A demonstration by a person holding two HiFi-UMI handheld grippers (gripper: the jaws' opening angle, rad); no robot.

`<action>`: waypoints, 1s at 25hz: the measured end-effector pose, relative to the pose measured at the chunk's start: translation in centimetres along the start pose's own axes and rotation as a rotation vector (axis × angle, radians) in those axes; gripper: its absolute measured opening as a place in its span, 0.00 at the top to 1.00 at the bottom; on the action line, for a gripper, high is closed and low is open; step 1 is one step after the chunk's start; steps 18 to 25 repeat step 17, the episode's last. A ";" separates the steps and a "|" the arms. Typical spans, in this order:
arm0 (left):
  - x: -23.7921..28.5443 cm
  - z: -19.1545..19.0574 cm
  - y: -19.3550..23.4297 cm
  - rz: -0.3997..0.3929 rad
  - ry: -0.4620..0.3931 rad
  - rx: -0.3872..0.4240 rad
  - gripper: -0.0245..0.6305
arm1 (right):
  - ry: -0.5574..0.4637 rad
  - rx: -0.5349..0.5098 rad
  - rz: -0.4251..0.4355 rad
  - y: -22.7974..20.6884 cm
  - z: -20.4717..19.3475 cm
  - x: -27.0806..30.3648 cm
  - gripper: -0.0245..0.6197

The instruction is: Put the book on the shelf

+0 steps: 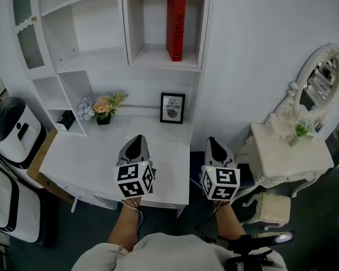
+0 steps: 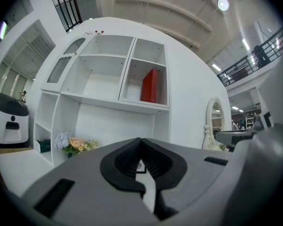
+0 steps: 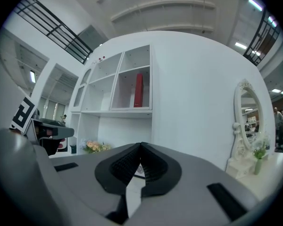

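Forearms cut off by the bottom frame edge in head view, body mostly out of shot. Left gripper (image 1: 137,139) (image 2: 140,140) sits over the white desk (image 1: 90,151), near its middle. Jaws clenched tip to tip, nothing between them. Right gripper (image 1: 213,141) (image 3: 141,145) hangs just off the desk's right edge, jaws likewise pressed together and empty.

Red hardcover book (image 1: 176,28) (image 2: 150,86) (image 3: 138,90) stands upright in the right-hand cubby of the white shelf unit (image 1: 124,21) above the desk, against the cubby's right wall. Spine lettering too small to read reliably. Shelf top is cropped in head view.

Small black-framed picture (image 1: 172,107) stands at the desk's back edge. In both gripper views only a sliver of it shows through the gap behind the jaw tips. Pastel flower bunch in a dark pot (image 1: 103,107) sits at the desk's back left. Small dark box (image 1: 65,120) in the low cubby left of the desk, can't tell what it is. Ornate white vanity mirror (image 1: 322,78) right of the desk, partly clipped in the left gripper view.
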State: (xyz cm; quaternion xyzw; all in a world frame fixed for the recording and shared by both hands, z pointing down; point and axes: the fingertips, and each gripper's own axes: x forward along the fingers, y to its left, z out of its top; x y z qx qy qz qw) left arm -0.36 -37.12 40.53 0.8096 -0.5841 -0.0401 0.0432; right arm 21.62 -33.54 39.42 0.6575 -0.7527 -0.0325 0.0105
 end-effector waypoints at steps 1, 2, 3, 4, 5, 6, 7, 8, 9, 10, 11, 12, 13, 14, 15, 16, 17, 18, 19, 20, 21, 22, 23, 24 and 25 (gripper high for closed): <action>0.0 0.0 0.0 -0.001 0.001 0.003 0.96 | -0.003 0.004 0.001 0.0 0.0 0.0 0.93; 0.0 -0.1 0.0 -0.002 0.003 0.006 0.96 | -0.004 0.009 0.002 0.0 0.0 0.0 0.93; -0.1 -0.1 0.0 -0.003 0.006 0.009 0.96 | -0.004 0.013 0.003 0.0 -0.1 0.0 0.93; -0.1 -0.2 0.0 -0.004 0.008 0.014 0.96 | -0.004 0.017 0.004 0.1 -0.2 0.0 0.93; -0.2 -0.3 0.0 -0.004 0.011 0.018 0.96 | -0.005 0.022 0.005 0.1 -0.2 0.1 0.93; -0.2 -0.3 0.1 -0.004 0.014 0.023 0.96 | -0.006 0.026 0.006 0.1 -0.2 0.1 0.93; -0.2 -0.3 0.1 -0.003 0.016 0.025 0.96 | -0.008 0.028 0.006 0.1 -0.1 0.2 0.93; -0.1 -0.3 0.2 -0.003 0.017 0.026 0.96 | -0.011 0.029 0.007 0.1 0.0 0.3 0.93; -0.1 -0.3 0.3 -0.003 0.017 0.025 0.96 | -0.014 0.029 0.009 0.1 0.0 0.4 0.93; 0.0 -0.3 0.4 -0.003 0.016 0.025 0.96 | -0.015 0.030 0.010 0.2 0.1 0.4 0.93; 0.0 -0.2 0.6 -0.002 0.014 0.025 0.96 | -0.016 0.031 0.011 0.2 0.1 0.5 0.93; 0.1 -0.1 0.7 -0.002 0.013 0.026 0.96 | -0.017 0.032 0.012 0.3 0.0 0.5 0.93; 0.1 -0.1 0.8 -0.002 0.011 0.025 0.96 | -0.017 0.033 0.012 0.4 0.0 0.6 0.93; 0.2 0.0 1.0 -0.002 0.009 0.025 0.96 | -0.018 0.034 0.012 0.4 0.0 0.7 0.93; 0.2 0.0 1.1 -0.002 0.008 0.025 0.96 | -0.018 0.036 0.012 0.5 -0.1 0.7 0.93; 0.3 0.0 1.2 -0.003 0.007 0.025 0.96 | -0.019 0.036 0.011 0.5 -0.1 0.8 0.93; 0.3 0.1 1.3 -0.003 0.007 0.025 0.96 | -0.019 0.037 0.011 0.6 -0.1 0.9 0.93; 0.3 0.1 1.3 -0.003 0.007 0.025 0.96 | -0.019 0.037 0.011 0.6 -0.1 0.9 0.93; 0.3 0.1 1.3 -0.003 0.007 0.025 0.96 | -0.019 0.037 0.011 0.6 -0.1 0.9 0.93; 0.3 0.1 1.3 -0.003 0.007 0.025 0.96 | -0.019 0.037 0.011 0.6 -0.1 0.9 0.93; 0.3 0.1 1.3 -0.003 0.007 0.025 0.96 | -0.019 0.037 0.011 0.6 -0.1 0.9 0.93; 0.3 0.1 1.3 -0.003 0.007 0.025 0.96 | -0.019 0.037 0.011 0.6 -0.1 0.9 0.93; 0.3 0.1 1.3 -0.003 0.007 0.025 0.96 | -0.019 0.037 0.011 0.6 -0.1 0.9 0.93; 0.3 0.1 1.3 -0.003 0.007 0.025 0.96 | -0.019 0.037 0.011 0.6 -0.1 0.9 0.93; 0.3 0.1 1.3 -0.003 0.007 0.025 0.96 | -0.019 0.037 0.011 0.6 -0.1 0.9 0.93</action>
